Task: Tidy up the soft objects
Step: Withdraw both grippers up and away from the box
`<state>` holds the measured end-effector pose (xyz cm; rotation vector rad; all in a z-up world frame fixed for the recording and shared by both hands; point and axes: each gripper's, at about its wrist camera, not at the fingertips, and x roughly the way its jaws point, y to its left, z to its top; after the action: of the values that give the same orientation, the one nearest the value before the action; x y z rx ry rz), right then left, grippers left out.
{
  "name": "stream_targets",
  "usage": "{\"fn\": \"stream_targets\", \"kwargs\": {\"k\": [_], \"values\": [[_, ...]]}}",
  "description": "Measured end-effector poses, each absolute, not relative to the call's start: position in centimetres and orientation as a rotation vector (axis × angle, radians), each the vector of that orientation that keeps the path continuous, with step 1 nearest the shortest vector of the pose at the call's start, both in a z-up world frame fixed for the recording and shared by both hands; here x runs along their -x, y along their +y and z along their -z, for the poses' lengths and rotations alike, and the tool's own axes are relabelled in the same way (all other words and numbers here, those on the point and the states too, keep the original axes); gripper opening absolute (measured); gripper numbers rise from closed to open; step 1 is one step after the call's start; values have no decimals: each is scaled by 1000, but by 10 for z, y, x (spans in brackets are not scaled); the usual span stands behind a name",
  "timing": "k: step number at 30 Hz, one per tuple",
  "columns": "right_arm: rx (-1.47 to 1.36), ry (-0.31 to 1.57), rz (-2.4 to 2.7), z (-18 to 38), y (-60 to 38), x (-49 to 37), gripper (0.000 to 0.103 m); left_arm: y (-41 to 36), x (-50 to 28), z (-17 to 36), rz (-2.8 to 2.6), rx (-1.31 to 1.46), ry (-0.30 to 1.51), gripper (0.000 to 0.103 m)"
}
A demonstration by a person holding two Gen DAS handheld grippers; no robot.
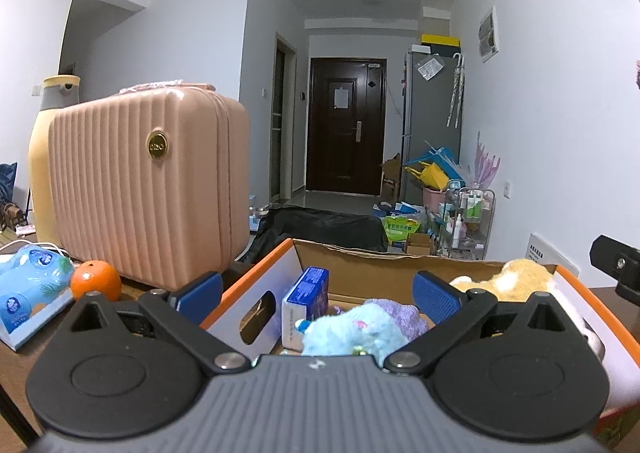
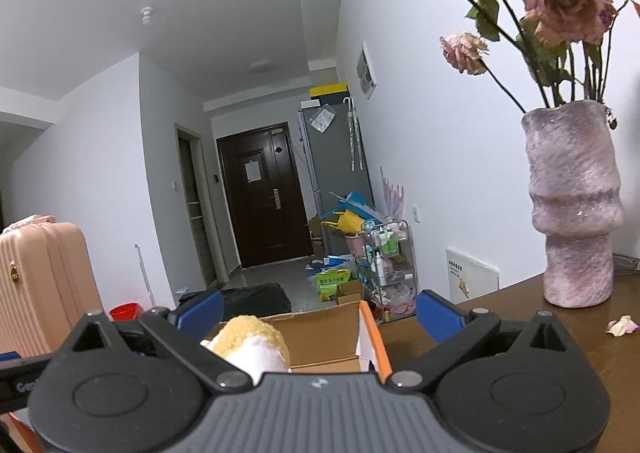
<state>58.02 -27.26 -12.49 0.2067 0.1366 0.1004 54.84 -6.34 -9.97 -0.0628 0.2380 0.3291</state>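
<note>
Orange-rimmed cardboard box [image 1: 360, 253] on a dark wooden table [image 2: 520, 305], soft toys inside.

Contents: light-blue plush [image 1: 352, 329] against a purple plush [image 1: 404, 317] at near centre, blue carton [image 1: 306, 305] left, tan-and-white plush [image 1: 508, 277] at right wall. Left gripper [image 1: 318, 289] and right gripper [image 2: 318, 311] both spread wide, empty. Left: pink suitcase [image 1: 148, 189], orange [image 1: 96, 280], tissue pack [image 1: 28, 289]. Right: vase of dried roses [image 2: 574, 209]. Hallway, dark door [image 1: 346, 127] far.

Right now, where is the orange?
In the left wrist view, the orange sits on the table at the left, between the blue tissue pack and the pink suitcase.
</note>
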Motion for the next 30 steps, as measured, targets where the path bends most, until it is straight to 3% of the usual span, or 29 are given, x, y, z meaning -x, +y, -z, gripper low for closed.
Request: {"fn": "stream_targets", "kwargs": {"k": [30], "values": [[-112,143,-97,124,-277,-495,103,-73,-455,105,-270,57,294,103]]}}
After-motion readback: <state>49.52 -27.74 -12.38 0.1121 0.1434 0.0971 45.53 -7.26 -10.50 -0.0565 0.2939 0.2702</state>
